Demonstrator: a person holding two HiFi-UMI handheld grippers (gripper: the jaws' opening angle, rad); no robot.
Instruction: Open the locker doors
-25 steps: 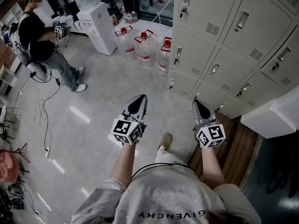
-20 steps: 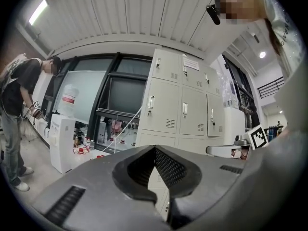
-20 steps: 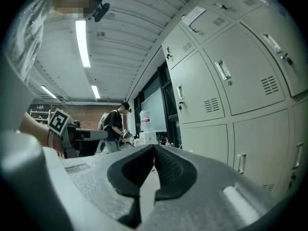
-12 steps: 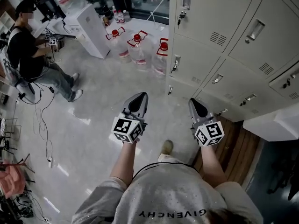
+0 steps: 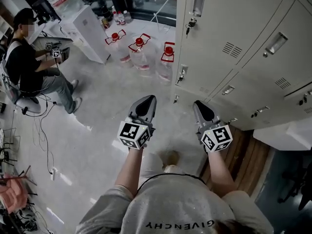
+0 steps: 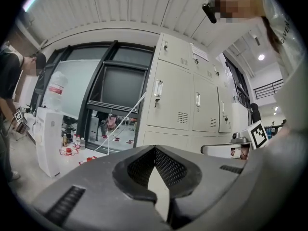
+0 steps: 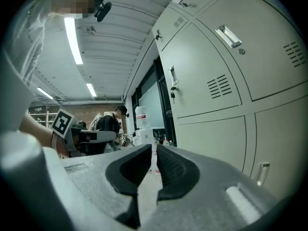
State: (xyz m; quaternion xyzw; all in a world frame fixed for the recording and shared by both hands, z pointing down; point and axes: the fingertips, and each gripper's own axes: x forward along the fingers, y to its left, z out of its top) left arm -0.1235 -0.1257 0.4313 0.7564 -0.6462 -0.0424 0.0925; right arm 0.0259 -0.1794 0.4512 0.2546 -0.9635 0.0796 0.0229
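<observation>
Grey floor beside upright locker doors; my shirt read GIVENCHY; left gripper clenched, right gripper just parting, empty.

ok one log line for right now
left gripper: jaws shut, empty | right gripper: jaws just opening, nothing between | locker doors: closed, untouched

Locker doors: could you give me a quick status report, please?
Left tongs shut, empty. Right tongs just cracked open, empty. Locker doors in view closed, not yet reached. Water jugs stand alongside, not blocking.
</observation>
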